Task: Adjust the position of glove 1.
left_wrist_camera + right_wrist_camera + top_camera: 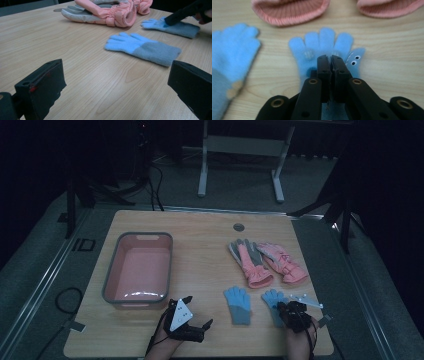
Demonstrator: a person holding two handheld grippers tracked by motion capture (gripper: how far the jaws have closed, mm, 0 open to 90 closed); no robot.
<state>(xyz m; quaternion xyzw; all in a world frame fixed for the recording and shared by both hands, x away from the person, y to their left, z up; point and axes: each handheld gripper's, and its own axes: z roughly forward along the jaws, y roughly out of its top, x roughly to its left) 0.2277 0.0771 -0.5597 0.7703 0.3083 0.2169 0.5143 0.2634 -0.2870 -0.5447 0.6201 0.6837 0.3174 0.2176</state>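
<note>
Rt blue glove (324,47) lies flat on the table (200,245), fingers pointing toward the pink gloves (267,262), just in front of their cuffs. Rt gripper (331,61) sits on its palm, jaws clenched w/ a pinch of the blue knit between them; 2 googly eyes show on the glove just beside the tips. 2nd blue glove (238,304), grey cuff, lies flat near the rt blue glove, on its left in the high view, not touching. Left gripper (197,312) further left of that, near the table's front edge, jaws released & wide apart, nothing between. Pink bin (138,270) well apart from the rt blue glove, at far left.
</note>
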